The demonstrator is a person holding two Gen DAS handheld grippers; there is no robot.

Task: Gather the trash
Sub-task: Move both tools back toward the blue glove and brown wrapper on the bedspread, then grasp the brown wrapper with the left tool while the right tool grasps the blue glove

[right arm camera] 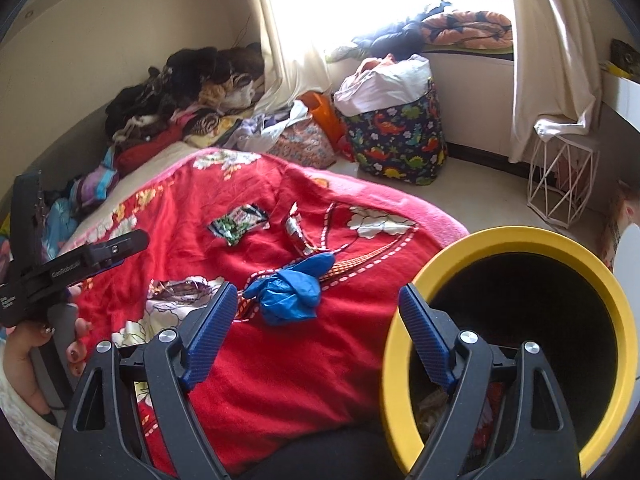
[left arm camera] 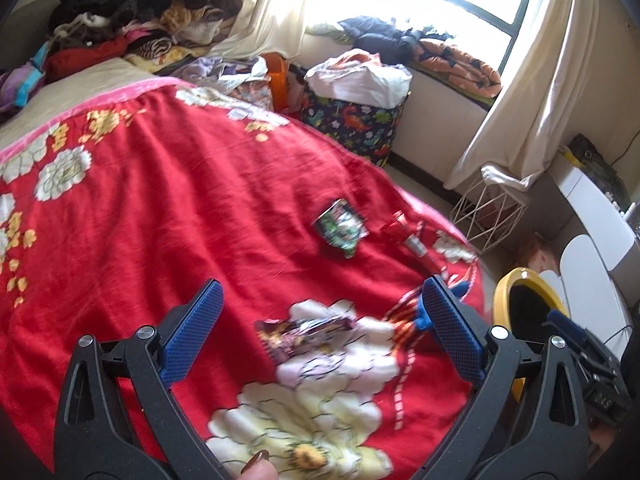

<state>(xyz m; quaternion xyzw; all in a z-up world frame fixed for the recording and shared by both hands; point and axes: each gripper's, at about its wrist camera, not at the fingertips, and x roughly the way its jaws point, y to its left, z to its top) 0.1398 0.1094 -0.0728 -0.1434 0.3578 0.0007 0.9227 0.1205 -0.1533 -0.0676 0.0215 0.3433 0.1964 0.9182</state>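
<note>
A red flowered blanket (left arm camera: 160, 208) covers the bed, and trash lies on it. My left gripper (left arm camera: 322, 284) is open just above a shiny purple wrapper (left arm camera: 304, 340), which lies between its fingers untouched. Farther off are a green wrapper (left arm camera: 340, 226) and a red-and-silver wrapper (left arm camera: 404, 236). My right gripper (right arm camera: 318, 290) is open, with a crumpled blue glove (right arm camera: 292, 292) just ahead of its fingertips. Its right finger overlaps the rim of the yellow bin (right arm camera: 400, 360) beside the bed. The bin holds some trash at the bottom. A hand (right arm camera: 76, 352) holds the left gripper's handle.
Clothes are piled (left arm camera: 140, 8) at the head of the bed. A dinosaur-print bag (right arm camera: 400, 148) full of laundry stands on the floor by the window. A white wire basket (right arm camera: 560, 184) stands under the curtain (left arm camera: 532, 80). A white desk (left arm camera: 600, 216) is at the right.
</note>
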